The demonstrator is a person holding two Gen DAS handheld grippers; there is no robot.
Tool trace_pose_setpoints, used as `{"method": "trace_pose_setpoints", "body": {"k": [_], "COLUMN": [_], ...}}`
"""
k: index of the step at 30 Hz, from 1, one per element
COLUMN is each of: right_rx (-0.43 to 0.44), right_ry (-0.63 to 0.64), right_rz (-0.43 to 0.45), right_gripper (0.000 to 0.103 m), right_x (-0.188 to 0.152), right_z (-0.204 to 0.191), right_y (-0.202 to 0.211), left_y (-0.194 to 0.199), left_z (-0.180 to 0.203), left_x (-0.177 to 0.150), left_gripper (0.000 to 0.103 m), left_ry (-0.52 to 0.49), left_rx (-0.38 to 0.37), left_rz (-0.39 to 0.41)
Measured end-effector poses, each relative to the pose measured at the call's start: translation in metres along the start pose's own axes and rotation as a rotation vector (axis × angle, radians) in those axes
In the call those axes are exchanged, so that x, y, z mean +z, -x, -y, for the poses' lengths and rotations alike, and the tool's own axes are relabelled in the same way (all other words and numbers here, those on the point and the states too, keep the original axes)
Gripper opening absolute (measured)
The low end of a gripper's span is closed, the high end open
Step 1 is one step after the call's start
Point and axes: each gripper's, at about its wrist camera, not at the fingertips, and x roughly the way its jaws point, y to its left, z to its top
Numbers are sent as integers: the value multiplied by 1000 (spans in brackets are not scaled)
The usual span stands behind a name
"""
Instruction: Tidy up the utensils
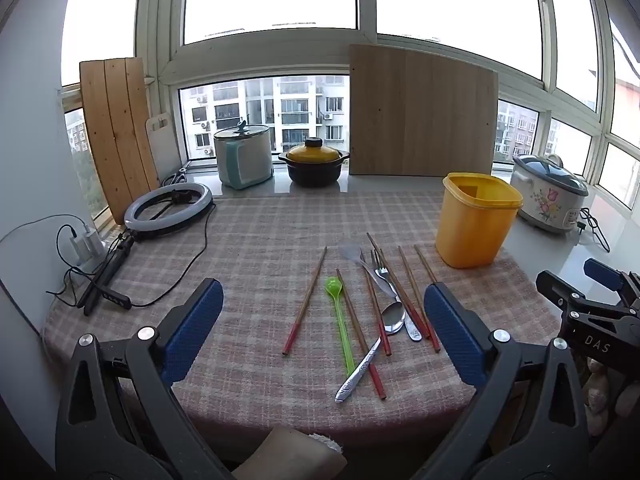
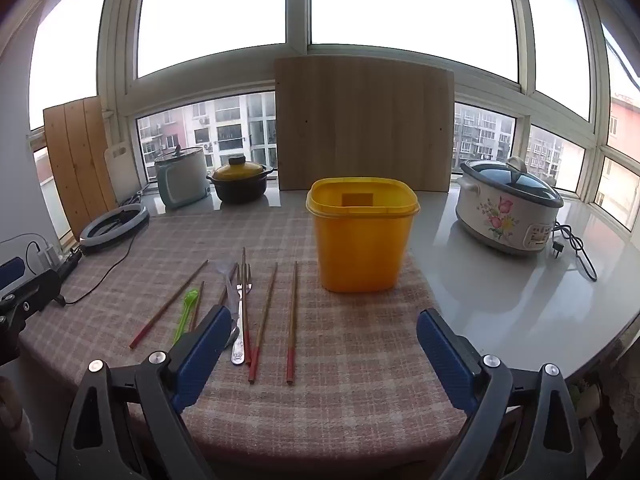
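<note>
We count six red-tipped chopsticks [image 1: 306,300], one green spoon [image 1: 339,320], one steel spoon [image 1: 370,350], one fork [image 1: 394,292] near the table's front edge, one yellow bin [image 1: 476,220] behind. Left tongs [image 1: 322,332] and right tongs [image 2: 322,354] gape wide, empty.

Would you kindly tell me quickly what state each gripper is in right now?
Left gripper: open, holding nothing, above the utensils.
Right gripper: open, holding nothing, facing the yellow container.
</note>
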Motion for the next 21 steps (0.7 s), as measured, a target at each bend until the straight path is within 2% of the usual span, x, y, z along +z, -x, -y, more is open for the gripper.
{"method": "trace_pose_setpoints", "body": {"k": [21], "right_rx": [2], "right_ry": [28], "right_rz": [-6], "right_gripper": [95], "right_x": [-3], "right_z": [-4], "right_y": [-6], "left_y": [-4], "left_z": [-9], "left_x": [1], "left_gripper": [102], "left_ry": [30], "left_rx": [16], "left_rz": [3]}}
